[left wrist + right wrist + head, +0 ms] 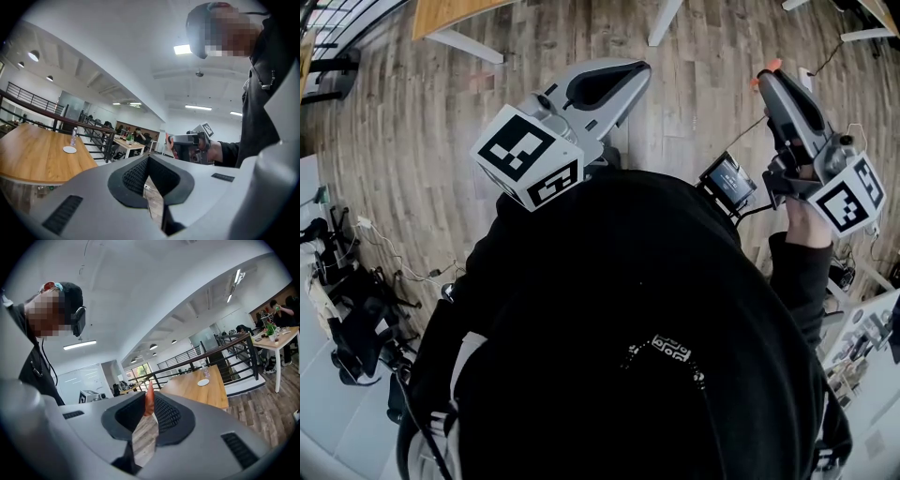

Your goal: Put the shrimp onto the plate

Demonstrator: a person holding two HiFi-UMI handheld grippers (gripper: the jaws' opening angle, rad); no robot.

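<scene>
A person in a black top, seen from above, holds two grippers out level over a wood-plank floor [412, 141]. The right gripper [150, 411] is clamped on an orange shrimp [149, 397], which stands upright between the jaw tips and pokes out above them. In the head view the same orange tip shows at the front end of that gripper, at the upper right, with the person's right hand [806, 223] below it, just behind the square-marker cube. The left gripper [148, 159] carries nothing: its jaws meet at the tips, and only floor shows through the wedge-shaped gap behind them. In the head view it points up and to the right, its own marker cube nearest the body. The two grippers are well apart, neither touching the other. The white plate [69, 149] lies on a long wooden table [28, 161] some way off, near the table's far end, just beside a clear bottle [73, 136] and close to a black railing [56, 119]. The plate has nothing on it, and the shrimp is well away from it in the air. Farther back, seated people [138, 135] gather round a light-topped table under ceiling lights.
</scene>
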